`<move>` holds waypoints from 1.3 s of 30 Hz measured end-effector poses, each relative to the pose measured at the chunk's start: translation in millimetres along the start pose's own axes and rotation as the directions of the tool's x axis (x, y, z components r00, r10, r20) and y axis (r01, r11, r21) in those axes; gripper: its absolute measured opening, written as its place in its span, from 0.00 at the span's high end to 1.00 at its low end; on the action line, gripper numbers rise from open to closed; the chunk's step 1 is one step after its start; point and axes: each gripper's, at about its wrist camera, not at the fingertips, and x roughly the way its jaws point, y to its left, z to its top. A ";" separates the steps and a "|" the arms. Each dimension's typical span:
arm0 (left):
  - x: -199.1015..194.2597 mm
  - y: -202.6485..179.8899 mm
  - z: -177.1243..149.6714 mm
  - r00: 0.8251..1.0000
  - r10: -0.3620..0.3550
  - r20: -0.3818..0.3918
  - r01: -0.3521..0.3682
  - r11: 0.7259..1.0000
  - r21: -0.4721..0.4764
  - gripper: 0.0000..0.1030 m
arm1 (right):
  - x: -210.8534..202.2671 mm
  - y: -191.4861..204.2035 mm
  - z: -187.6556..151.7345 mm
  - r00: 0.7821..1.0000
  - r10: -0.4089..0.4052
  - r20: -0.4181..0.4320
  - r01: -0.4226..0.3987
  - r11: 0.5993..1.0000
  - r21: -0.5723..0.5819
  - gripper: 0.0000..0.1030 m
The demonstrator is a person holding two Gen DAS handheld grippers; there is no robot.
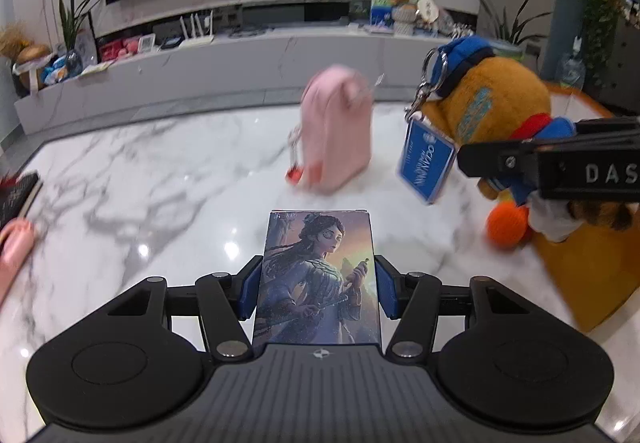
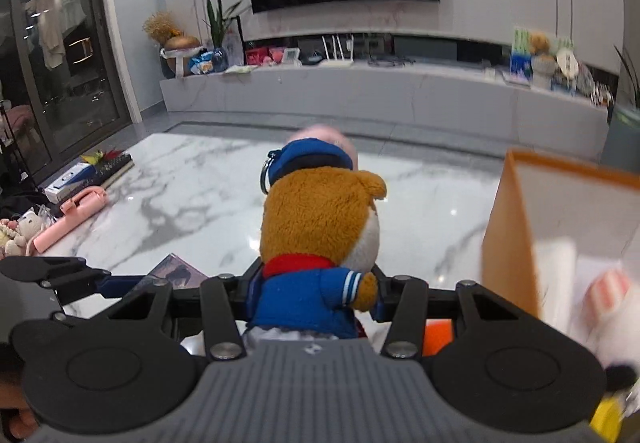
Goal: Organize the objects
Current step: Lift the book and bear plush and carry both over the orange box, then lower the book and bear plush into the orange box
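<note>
The left claw (image 1: 316,291) is clamped on the card box (image 1: 318,275), blue pads (image 1: 250,293) pressing its 2 long sides, box held above the marble table (image 1: 140,183). It looks light, stiff and glossy, so likely to slip; gripping mid-length on the edges seems sound. Beyond stands a pink pouch (image 1: 336,131). The right claw (image 2: 316,291) is closed on the plush bear (image 2: 320,227) at its blue jacket: soft, squashy, light, the torso being the best hold. An orange box (image 2: 516,235) sits just beside it.
</note>
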 end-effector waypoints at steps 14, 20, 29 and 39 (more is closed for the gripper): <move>0.5 -92.7 52.7 0.987 -0.145 0.071 0.139 0.986 0.090 0.37 | -52.4 -66.0 23.7 0.999 -0.032 0.023 0.031 0.999 0.042 0.51; 11.1 -130.5 69.2 0.979 -0.187 0.078 0.176 0.975 0.137 0.37 | -72.2 -115.7 22.9 0.996 -0.088 0.017 0.086 0.991 0.105 0.51; 24.0 -191.8 80.7 0.965 -0.246 0.089 0.221 0.949 0.223 0.37 | -88.2 -193.0 14.6 0.966 -0.257 -0.034 0.259 0.945 0.200 0.50; 50.2 -234.5 64.9 0.971 -0.240 0.020 0.227 0.937 0.265 0.37 | -72.9 -215.2 -1.3 0.952 -0.290 -0.096 0.304 0.931 0.201 0.50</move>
